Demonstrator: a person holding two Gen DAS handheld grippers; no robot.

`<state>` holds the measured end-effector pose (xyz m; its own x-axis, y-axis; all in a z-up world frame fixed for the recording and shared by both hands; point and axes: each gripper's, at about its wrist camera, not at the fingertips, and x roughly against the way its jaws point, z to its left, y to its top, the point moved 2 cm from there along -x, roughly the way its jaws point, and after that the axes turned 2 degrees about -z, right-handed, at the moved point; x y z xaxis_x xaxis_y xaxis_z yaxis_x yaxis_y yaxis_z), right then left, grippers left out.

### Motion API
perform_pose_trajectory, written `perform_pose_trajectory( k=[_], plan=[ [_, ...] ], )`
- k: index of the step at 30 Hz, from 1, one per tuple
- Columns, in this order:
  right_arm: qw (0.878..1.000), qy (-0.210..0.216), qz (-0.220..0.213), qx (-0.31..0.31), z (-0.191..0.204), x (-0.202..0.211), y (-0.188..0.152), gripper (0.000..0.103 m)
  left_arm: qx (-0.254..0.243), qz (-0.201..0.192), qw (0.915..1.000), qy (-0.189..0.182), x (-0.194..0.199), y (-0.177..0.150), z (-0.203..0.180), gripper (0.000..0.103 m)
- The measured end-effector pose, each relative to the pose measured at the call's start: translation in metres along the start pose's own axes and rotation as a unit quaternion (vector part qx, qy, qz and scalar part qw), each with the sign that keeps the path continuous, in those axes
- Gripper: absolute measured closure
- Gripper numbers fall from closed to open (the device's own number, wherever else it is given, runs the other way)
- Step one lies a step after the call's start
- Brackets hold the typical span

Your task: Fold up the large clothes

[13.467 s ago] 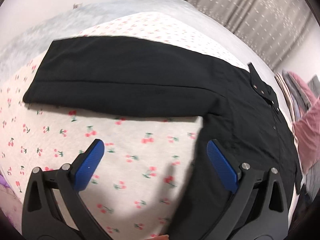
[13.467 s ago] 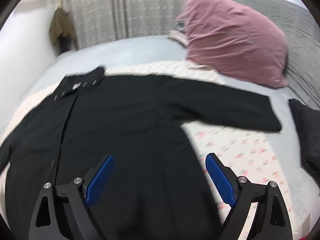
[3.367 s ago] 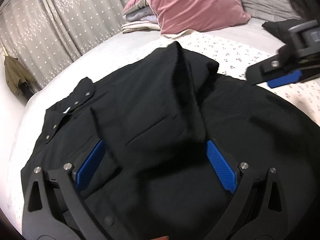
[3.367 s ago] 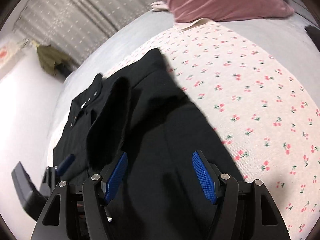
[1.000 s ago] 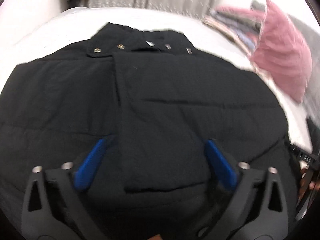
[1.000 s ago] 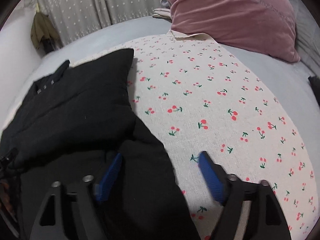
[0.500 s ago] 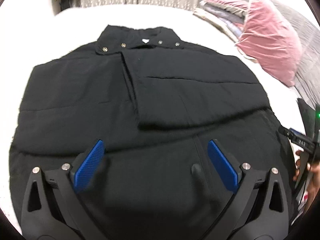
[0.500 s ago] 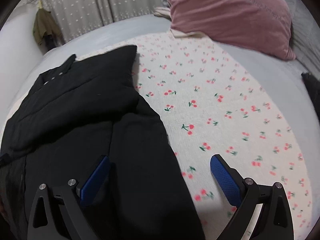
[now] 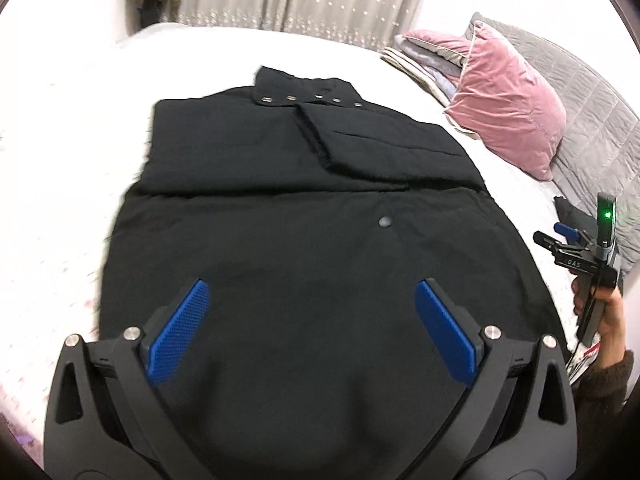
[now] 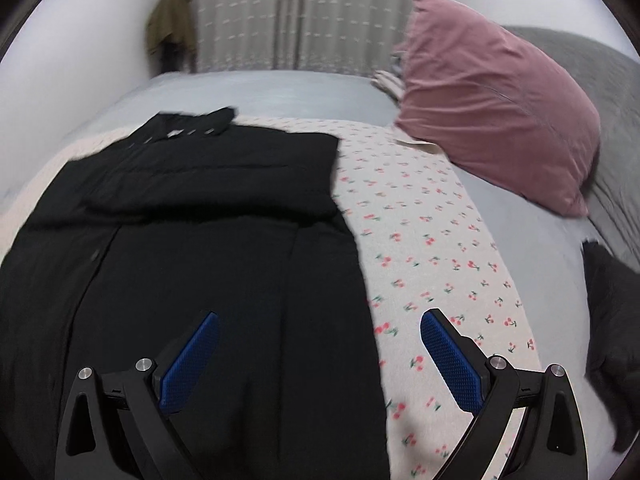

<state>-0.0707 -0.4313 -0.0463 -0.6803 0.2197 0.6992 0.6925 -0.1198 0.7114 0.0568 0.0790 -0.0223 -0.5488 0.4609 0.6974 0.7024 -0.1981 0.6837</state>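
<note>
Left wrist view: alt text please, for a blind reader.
A black coat lies flat on a bed, collar at the far end and both sleeves folded across the chest. The open left gripper hovers over its near hem, holding nothing. At right are a pink pillow and the hand-held right gripper.

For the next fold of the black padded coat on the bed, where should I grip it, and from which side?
Probably at the bottom hem of the black padded coat, one corner per claw, coming from the near side. Both sleeves already lie folded across the chest and the snap collar points away, so the hem is the free edge. The left claw and the right claw hover open there.
</note>
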Motion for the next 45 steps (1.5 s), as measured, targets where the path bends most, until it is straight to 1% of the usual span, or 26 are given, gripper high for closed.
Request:
perform_pose_trajectory(
  k=[3, 5, 7, 8, 10, 11, 13, 16, 18, 21, 23, 25, 27, 29, 31, 33, 36, 38, 40, 42, 43, 44, 45],
  plan=[
    [0.999, 0.017, 0.008, 0.043, 0.017, 0.013, -0.007, 0.002, 0.007, 0.002, 0.9998, 0.019, 0.021, -0.013, 0.02, 0.0],
    [0.998, 0.041, 0.011, 0.056, 0.024, 0.023, -0.013, 0.002, 0.013, 0.003, 0.9995, 0.03, 0.036, -0.021, 0.034, 0.0],
    [0.995, 0.083, 0.02, 0.047, 0.025, 0.03, -0.019, 0.002, 0.015, 0.006, 0.9991, 0.039, 0.048, -0.026, 0.046, 0.0],
    [0.992, 0.116, 0.029, 0.034, 0.023, 0.035, -0.023, 0.002, 0.017, 0.009, 0.9989, 0.044, 0.054, -0.03, 0.053, 0.0],
    [0.988, 0.147, 0.039, 0.016, 0.016, 0.04, -0.03, 0.002, 0.018, 0.021, 0.9984, 0.049, 0.06, -0.038, 0.062, 0.0],
    [0.987, 0.154, 0.043, 0.009, 0.012, 0.043, -0.034, 0.002, 0.018, 0.031, 0.9981, 0.049, 0.063, -0.043, 0.067, 0.0],
    [0.986, 0.157, 0.054, -0.002, 0.001, 0.047, -0.043, 0.002, 0.02, 0.051, 0.9972, 0.05, 0.067, -0.055, 0.078, 0.0],
    [0.987, 0.143, 0.069, -0.016, -0.018, 0.051, -0.059, 0.002, 0.03, 0.073, 0.9958, 0.048, 0.068, -0.073, 0.093, 0.0],
    [0.988, 0.131, 0.078, -0.024, -0.029, 0.05, -0.07, 0.002, 0.044, 0.089, 0.9943, 0.041, 0.062, -0.085, 0.103, 0.0],
    [0.988, 0.114, 0.094, -0.038, -0.047, 0.046, -0.087, 0.002, 0.054, 0.104, 0.9923, 0.041, 0.05, -0.096, 0.11, 0.0],
    [0.987, 0.111, 0.104, -0.055, -0.061, 0.042, -0.098, 0.002, 0.048, 0.11, 0.9923, 0.029, 0.045, -0.1, 0.11, 0.0],
    [0.983, 0.114, 0.117, -0.088, -0.077, 0.036, -0.108, 0.002, 0.042, 0.114, 0.9924, 0.015, 0.037, -0.1, 0.109, 0.0],
    [0.975, 0.125, 0.135, -0.121, -0.089, 0.031, -0.117, 0.002, 0.048, 0.129, 0.9906, -0.001, 0.027, -0.099, 0.11, 0.0],
    [0.964, 0.154, 0.151, -0.157, -0.099, 0.024, -0.128, 0.002, 0.059, 0.147, 0.9872, -0.014, 0.014, -0.098, 0.112, 0.0],
    [0.953, 0.182, 0.157, -0.185, -0.106, 0.018, -0.139, 0.002, 0.068, 0.171, 0.9826, -0.023, 0.0, -0.1, 0.114, 0.0],
    [0.951, 0.193, 0.145, -0.194, -0.108, 0.018, -0.144, 0.002, 0.076, 0.192, 0.978, -0.027, -0.011, -0.105, 0.113, 0.001],
    [0.949, 0.201, 0.14, -0.199, -0.108, 0.021, -0.147, 0.002, 0.053, 0.193, 0.9795, -0.02, -0.012, -0.109, 0.107, 0.001],
    [0.95, 0.202, 0.144, -0.192, -0.103, 0.02, -0.146, 0.002, 0.037, 0.195, 0.9798, -0.023, -0.011, -0.111, 0.101, 0.001],
    [0.95, 0.207, 0.148, -0.184, -0.097, 0.02, -0.146, 0.002, 0.031, 0.198, 0.9788, -0.042, -0.01, -0.114, 0.095, 0.001],
    [0.945, 0.23, 0.15, -0.179, -0.087, 0.021, -0.147, 0.002, 0.026, 0.201, 0.9765, -0.074, -0.007, -0.117, 0.09, 0.001],
    [0.942, 0.241, 0.15, -0.177, -0.082, 0.022, -0.147, 0.005, 0.025, 0.2, 0.9758, -0.086, -0.006, -0.119, 0.087, 0.001],
    [0.935, 0.267, 0.152, -0.175, -0.074, 0.023, -0.147, 0.008, 0.024, 0.197, 0.9756, -0.094, -0.005, -0.12, 0.085, 0.001],
    [0.927, 0.291, 0.154, -0.178, -0.068, 0.023, -0.147, 0.015, 0.026, 0.196, 0.9747, -0.105, -0.004, -0.12, 0.083, 0.001]
  ],
)
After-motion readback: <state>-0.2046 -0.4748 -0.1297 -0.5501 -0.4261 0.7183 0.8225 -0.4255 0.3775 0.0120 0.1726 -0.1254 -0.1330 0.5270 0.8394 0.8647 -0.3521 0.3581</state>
